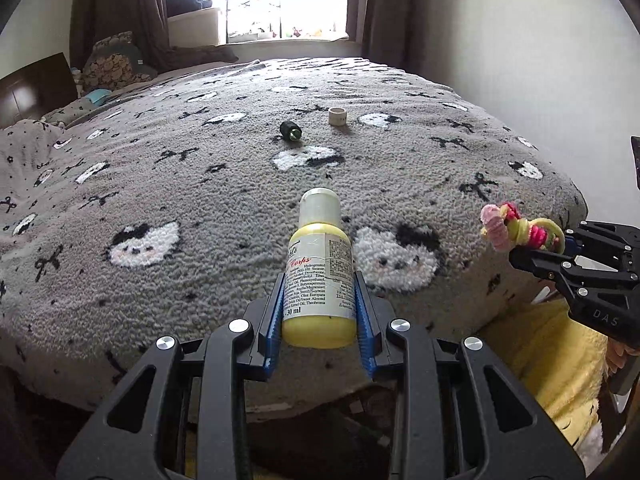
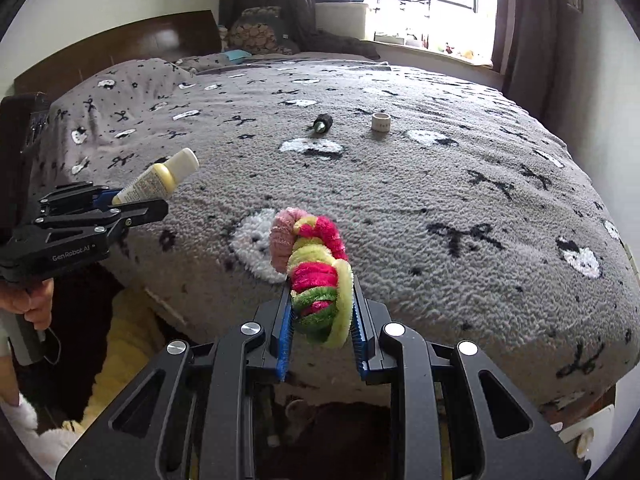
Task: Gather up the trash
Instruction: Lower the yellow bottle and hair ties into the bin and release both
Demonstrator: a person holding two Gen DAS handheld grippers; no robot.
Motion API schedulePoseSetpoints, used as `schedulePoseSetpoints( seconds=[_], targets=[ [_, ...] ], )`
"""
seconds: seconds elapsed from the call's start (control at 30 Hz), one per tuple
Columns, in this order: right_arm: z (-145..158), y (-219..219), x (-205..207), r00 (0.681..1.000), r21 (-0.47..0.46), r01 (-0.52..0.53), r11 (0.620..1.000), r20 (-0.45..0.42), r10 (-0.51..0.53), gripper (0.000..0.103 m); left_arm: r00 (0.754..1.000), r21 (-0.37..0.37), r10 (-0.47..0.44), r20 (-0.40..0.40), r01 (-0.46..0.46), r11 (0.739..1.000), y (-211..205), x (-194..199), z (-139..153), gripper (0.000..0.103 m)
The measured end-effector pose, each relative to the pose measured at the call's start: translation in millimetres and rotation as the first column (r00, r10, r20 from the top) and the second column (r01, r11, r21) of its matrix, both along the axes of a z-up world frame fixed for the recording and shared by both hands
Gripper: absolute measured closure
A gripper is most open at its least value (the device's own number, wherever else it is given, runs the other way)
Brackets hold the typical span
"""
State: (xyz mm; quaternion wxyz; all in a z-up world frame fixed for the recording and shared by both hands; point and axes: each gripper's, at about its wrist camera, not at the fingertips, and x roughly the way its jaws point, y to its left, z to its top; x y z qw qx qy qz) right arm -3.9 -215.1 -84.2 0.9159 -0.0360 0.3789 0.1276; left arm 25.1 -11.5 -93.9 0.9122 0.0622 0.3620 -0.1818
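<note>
Between my left claw's (image 1: 320, 312) blue pads sits a small yellow bottle (image 1: 320, 276), cap pointing away from me, clamped at its lower body; the jaws stand partly apart, only as wide as the bottle. My right claw (image 2: 322, 316) is nearly closed, pinching a fuzzy bundle of pink, red, green and yellow loops (image 2: 316, 276) that sticks up past the fingertips.

Both held items hang over the near edge of the bed's grey blanket (image 1: 200, 208). Farther out ahead of both claws, well apart from them, two small items lie on the blanket: a dark cylinder (image 1: 291, 131) on its side and, just to its right, a pale ring-shaped piece (image 1: 338, 117) standing upright.

Left view: right claw enters at the right edge with the fuzzy bundle ahead of it; yellow fabric (image 1: 540, 352) below it.

Right view: left claw at the left edge, bottle tilted up and to the right, and a hand (image 2: 36, 304) gripping the handle below it. That hand does not show in the left view.
</note>
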Motion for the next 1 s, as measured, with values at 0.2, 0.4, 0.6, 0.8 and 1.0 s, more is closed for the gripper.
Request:
schedulePoseSetpoints(
  seconds=[0.2,0.4,0.6,0.8,1.0],
  targets=[
    [-18,9,-27,0.997,0.009,-0.050,0.999,-0.050,0.050,0.077,0.998,0.002,-0.027,-0.060,0.027,1.000,-7,-36,-32,0.074],
    [-48,17,-40,0.985,0.001,-0.088,0.996,-0.146,0.088,0.077,0.988,0.003,-0.044,-0.148,0.045,0.999,-9,-59,-68,0.074],
    [-88,21,-49,0.964,0.027,-0.079,0.997,-0.253,0.083,0.077,0.971,0.000,-0.027,-0.237,0.028,1.000,1,-66,-102,0.074],
    [-123,28,-47,0.936,0.040,-0.068,0.997,-0.344,0.077,0.077,0.947,0.014,-0.023,-0.322,0.029,0.999,3,-70,-135,0.074],
    [-143,29,-41,0.916,0.045,-0.049,0.998,-0.396,0.063,0.077,0.918,0.029,-0.034,-0.395,0.049,0.998,-2,-70,-165,0.075]
  ],
)
